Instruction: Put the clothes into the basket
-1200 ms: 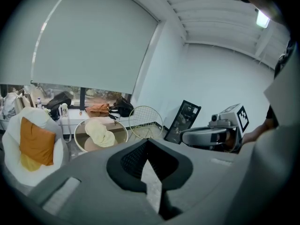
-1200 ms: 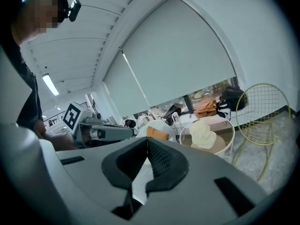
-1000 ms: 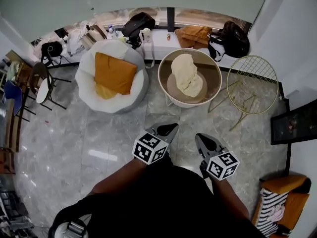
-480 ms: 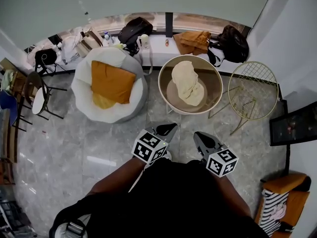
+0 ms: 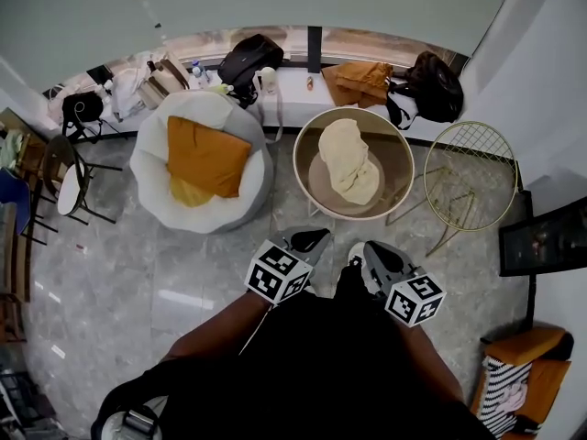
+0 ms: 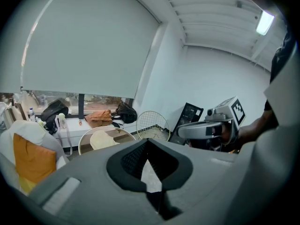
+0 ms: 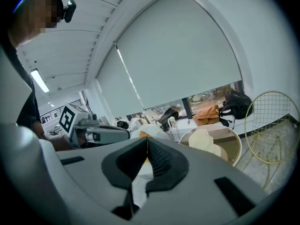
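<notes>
- Head view: you stand on a grey marble floor (image 5: 183, 264), both grippers held out low in front of your body, side by side and apart.
- Your left gripper (image 5: 312, 238) points toward the basket (image 5: 396, 145). In the left gripper view (image 6: 147, 140) its jaws meet at the tips, closed, with nothing between the pads.
- Your right gripper (image 5: 371, 250) sits just to the right of the left one. In the right gripper view (image 7: 146, 139) its jaws are also closed tip to tip and hold nothing.
- Each gripper view catches the other gripper off to the side: the right one (image 6: 206, 129) and the left one (image 7: 101, 134).
- The basket is round and pale-rimmed and stands on the floor ahead of both grippers, well clear of them.
- A cream garment (image 5: 348, 159) lies crumpled inside the basket, draped from the far wall down toward the middle. Both gripper views show it there (image 6: 105, 137) (image 7: 204, 139).
- A white beanbag (image 5: 151, 168) with an orange cushion (image 5: 206, 154) on top stands left of the basket.
- A gold wire chair (image 5: 470, 159) stands just right of the basket.
- On the window ledge (image 5: 289, 81) behind the basket, an orange cloth bundle (image 5: 359, 76) rests between two black bags (image 5: 252, 53) (image 5: 431, 71).
</notes>
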A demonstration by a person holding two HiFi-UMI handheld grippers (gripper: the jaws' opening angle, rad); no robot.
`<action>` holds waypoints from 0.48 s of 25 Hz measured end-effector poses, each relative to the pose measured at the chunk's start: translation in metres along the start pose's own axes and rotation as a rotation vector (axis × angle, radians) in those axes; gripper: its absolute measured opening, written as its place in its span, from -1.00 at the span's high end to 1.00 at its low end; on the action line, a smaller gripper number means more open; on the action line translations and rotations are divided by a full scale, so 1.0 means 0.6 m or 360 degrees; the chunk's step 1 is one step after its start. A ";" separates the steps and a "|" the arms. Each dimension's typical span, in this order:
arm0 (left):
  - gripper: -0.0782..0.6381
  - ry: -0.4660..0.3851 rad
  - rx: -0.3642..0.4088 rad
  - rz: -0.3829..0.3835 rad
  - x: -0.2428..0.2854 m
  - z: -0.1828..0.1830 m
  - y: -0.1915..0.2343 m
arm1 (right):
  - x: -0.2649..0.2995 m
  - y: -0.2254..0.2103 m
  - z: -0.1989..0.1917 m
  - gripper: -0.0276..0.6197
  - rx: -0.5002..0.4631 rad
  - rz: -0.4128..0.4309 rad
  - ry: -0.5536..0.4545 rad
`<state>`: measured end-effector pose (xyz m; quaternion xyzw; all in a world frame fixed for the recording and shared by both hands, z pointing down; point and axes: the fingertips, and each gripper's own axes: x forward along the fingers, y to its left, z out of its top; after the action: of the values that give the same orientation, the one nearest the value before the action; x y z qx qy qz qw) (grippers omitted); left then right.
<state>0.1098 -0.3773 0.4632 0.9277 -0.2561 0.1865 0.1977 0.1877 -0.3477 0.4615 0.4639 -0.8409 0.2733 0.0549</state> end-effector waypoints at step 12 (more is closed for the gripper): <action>0.78 0.0034 -0.0024 0.0120 0.058 0.041 0.094 | 0.096 -0.085 0.074 0.87 0.0009 0.0068 -0.0037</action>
<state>0.1125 -0.4471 0.4731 0.9138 -0.2902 0.2017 0.2001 0.2034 -0.4351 0.4646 0.4491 -0.8505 0.2713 0.0380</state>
